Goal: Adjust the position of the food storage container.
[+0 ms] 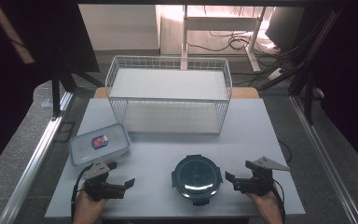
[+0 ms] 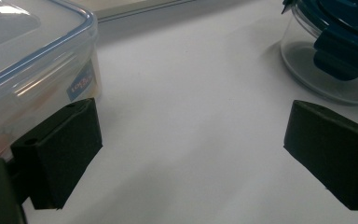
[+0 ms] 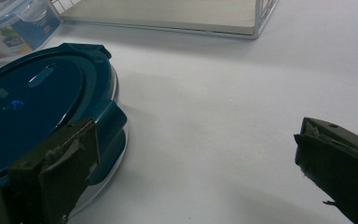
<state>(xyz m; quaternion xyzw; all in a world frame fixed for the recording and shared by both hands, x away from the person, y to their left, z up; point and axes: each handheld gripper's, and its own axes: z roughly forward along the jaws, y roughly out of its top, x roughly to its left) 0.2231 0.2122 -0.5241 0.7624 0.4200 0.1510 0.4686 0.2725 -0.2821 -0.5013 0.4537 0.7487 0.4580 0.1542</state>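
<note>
Nearest the person, both grippers sit low over the front edge of the tabletop [image 1: 168, 154], one per hand.

Left gripper [image 1: 121, 179] at roughly 7 o'clock of the tabletop: fingers [image 2: 60, 149] spread wide, nothing between them, only bare tabletop in the gap. It points toward 3 o'clock.

Right gripper [image 1: 230, 179] at roughly 5 o'clock: fingers [image 3: 63, 163] also wide apart, empty. It points toward 9 o'clock, at the round box.

Round box [image 1: 196, 178], dark teal lid with clip tabs over a clear base, sits between the two grippers, just off the right gripper's tips. In the right gripper view its lid rim lies right by the left-hand finger; contact cannot be told. In the left gripper view the round box [image 2: 335, 51] lies well ahead of the fingers, apart from them.

Square box [image 1: 99, 143], clear with blue-trimmed lid and a sticker on top, lies at 9 o'clock, just beyond the left gripper. In the left gripper view its wall is just beside the left-hand finger.

Farthest back, at 12 o'clock: white wire rack [image 1: 168, 93], two-level, standing upright.
</note>
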